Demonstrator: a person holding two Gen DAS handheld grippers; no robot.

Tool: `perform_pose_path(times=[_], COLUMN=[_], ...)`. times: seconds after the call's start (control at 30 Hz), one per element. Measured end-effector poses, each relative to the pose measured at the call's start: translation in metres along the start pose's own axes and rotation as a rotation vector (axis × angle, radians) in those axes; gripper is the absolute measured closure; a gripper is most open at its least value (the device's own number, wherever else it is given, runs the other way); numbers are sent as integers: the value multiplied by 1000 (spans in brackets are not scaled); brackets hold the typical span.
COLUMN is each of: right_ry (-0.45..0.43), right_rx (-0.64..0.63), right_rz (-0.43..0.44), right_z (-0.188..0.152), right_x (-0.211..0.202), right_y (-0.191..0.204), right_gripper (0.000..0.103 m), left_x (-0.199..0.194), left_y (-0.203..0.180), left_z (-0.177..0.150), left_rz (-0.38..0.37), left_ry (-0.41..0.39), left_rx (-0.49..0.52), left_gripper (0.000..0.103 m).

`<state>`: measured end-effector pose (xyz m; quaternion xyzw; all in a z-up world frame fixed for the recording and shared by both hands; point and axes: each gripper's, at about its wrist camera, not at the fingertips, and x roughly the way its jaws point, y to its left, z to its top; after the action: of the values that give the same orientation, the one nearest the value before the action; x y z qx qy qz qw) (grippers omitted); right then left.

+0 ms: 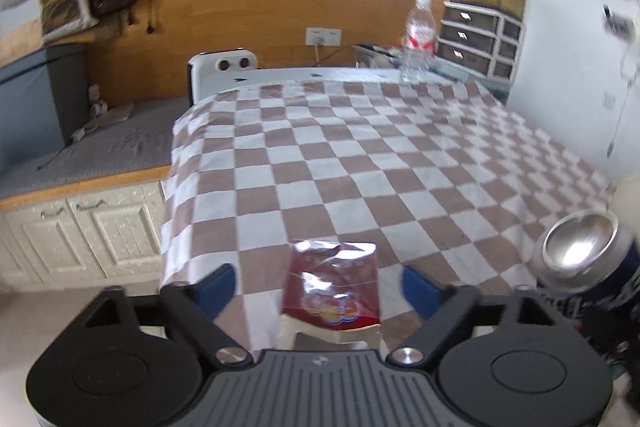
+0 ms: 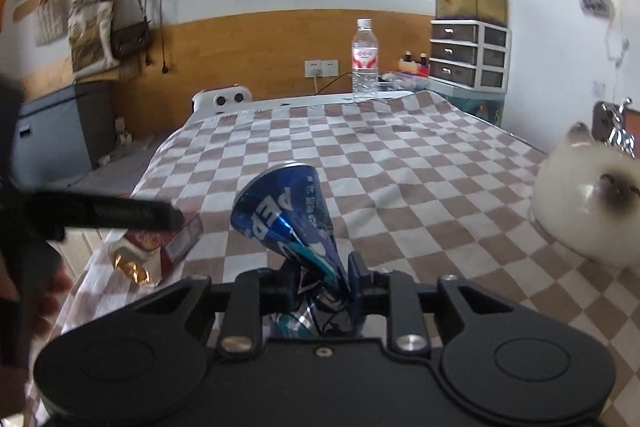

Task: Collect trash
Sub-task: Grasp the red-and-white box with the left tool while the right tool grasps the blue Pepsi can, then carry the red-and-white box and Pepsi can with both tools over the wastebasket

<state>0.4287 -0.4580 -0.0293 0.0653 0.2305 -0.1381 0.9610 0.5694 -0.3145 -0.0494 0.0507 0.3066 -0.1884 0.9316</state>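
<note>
A red cigarette pack (image 1: 332, 291) lies torn open near the front left corner of the checkered table (image 1: 360, 155). My left gripper (image 1: 318, 285) stands open around it, with both blue pads clear of its sides. My right gripper (image 2: 325, 277) is shut on a crushed blue Pepsi can (image 2: 288, 215), pinched at its lower end and held tilted above the cloth. The can's silver end (image 1: 576, 251) shows at the right in the left wrist view. In the right wrist view the pack (image 2: 176, 239) lies under a black finger (image 2: 120, 215) of the left gripper.
A clear water bottle (image 2: 365, 63) stands at the far edge of the table. A white cat figure (image 2: 592, 207) sits at the right edge. A white device (image 1: 224, 67) is at the far left corner. Drawers (image 2: 468, 51) and a bench with cabinets (image 1: 80, 219) flank the table.
</note>
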Motion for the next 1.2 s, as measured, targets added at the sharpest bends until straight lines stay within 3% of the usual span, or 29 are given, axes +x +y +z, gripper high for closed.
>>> perform_pose_path(times=[0.13, 0.23, 0.47, 0.8, 1.2], right_ry=[3, 5, 8, -14, -73], right_rx=[32, 42, 66, 82, 90], right_rz=[23, 26, 40, 58, 106], right_z=[1, -1, -1, -2, -13], right_x=[1, 2, 1, -12, -69], right_y=[-4, -2, -4, -2, 16], right_gripper=[78, 78, 79, 80, 80], left_x=[14, 17, -6, -87, -166], left_y=[-10, -9, -12, -4, 25], left_z=[-5, -9, -18, -31, -66], left_rz=[35, 32, 48, 55, 50], left_ry=[45, 61, 25, -91, -146], left_rx=[32, 6, 29, 48, -20], left_gripper=[43, 49, 50, 50, 50])
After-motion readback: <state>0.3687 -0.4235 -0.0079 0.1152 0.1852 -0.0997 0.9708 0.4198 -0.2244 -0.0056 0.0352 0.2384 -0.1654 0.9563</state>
